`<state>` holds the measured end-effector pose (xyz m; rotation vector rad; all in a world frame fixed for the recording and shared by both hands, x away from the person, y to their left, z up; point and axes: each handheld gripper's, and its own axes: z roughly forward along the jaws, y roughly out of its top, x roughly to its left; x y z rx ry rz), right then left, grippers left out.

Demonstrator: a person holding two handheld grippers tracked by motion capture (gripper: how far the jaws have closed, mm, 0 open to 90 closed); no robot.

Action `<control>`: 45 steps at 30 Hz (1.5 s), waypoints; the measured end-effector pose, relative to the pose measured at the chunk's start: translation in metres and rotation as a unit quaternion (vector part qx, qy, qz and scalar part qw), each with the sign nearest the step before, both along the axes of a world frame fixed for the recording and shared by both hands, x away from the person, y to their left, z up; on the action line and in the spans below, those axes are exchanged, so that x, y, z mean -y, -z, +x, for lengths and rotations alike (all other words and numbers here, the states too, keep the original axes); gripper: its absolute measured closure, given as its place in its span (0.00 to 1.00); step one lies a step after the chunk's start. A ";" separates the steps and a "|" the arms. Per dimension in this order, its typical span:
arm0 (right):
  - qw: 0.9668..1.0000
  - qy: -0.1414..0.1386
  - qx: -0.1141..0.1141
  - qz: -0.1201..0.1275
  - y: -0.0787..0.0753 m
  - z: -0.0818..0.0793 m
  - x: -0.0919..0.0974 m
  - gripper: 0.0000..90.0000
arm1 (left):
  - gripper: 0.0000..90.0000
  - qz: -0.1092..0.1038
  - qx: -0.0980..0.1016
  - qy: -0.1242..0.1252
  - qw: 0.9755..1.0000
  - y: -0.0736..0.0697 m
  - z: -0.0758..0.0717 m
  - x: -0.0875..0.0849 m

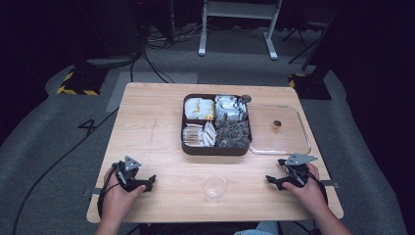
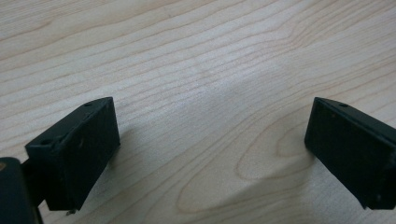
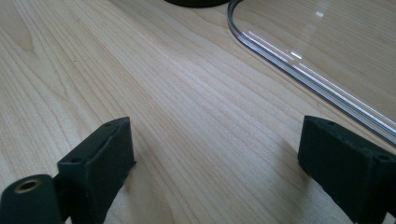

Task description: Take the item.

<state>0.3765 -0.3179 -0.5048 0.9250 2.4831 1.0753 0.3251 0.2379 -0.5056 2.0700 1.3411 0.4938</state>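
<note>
From the high view, a wooden table [image 1: 156,142] has a dark box [image 1: 217,125] near its middle. The box has four parts, each full of small packets: yellow ones at 10 o'clock, silver ones at 2 o'clock, pale ones at 8 o'clock and dark ones at 4 o'clock. A clear lid [image 1: 279,130] lies flat just beside the box at 3 o'clock, and a small round knob [image 1: 277,124] sits on it. A clear cup [image 1: 214,187] stands upright at 6 o'clock from the box, near the table's front edge. The left gripper [image 1: 148,182] rests on the table at 9 o'clock from the cup, held in the person's left hand [image 1: 117,198]. The right gripper [image 1: 272,181] rests at 3 o'clock from the cup, in the right hand [image 1: 308,191]. Both are well apart from the cup.

In the left gripper view, the two black jaws stand wide apart. Bare wood lies between them, and they hold nothing.

In the right gripper view, the jaws are also spread wide with nothing between them. The lid's curved edge [image 3: 299,65] runs by at 1 o'clock, near the jaw on that side. I cannot tell if they touch.
</note>
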 end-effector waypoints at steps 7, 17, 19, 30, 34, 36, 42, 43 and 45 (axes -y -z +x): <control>1.000 0.000 0.000 0.000 0.000 0.000 0.000 0.12 | 0.06 0.001 0.000 -0.002 1.000 0.000 0.000 0.000; 1.000 -0.001 0.000 0.001 0.000 0.000 0.000 0.12 | 0.40 -0.025 -0.001 0.016 1.000 -0.023 -0.003 0.009; 1.000 -0.002 0.000 0.001 0.000 0.000 0.001 0.12 | 0.42 -0.030 0.006 0.023 0.999 -0.033 -0.002 0.013; 1.000 -0.007 0.001 0.003 0.000 0.001 0.002 0.14 | 0.42 -0.041 0.006 0.115 0.993 -0.082 0.013 0.049; 1.000 -0.007 0.001 0.002 0.000 0.001 0.003 0.14 | 0.42 -0.046 0.029 0.121 0.991 -0.096 0.026 0.055; 1.000 -0.007 0.001 0.002 0.000 0.001 0.003 0.14 | 0.43 -0.058 0.040 0.126 0.990 -0.102 0.033 0.058; 1.000 -0.007 0.001 0.003 0.000 0.001 0.002 0.14 | 0.46 -0.068 0.059 0.144 0.986 -0.115 0.054 0.067; 1.000 -0.007 0.001 0.003 0.000 0.001 0.002 0.14 | 0.46 -0.071 0.055 0.149 0.985 -0.116 0.062 0.071; 1.000 -0.007 0.001 0.003 0.000 0.001 0.003 0.14 | 0.47 -0.073 0.048 0.152 0.985 -0.116 0.071 0.076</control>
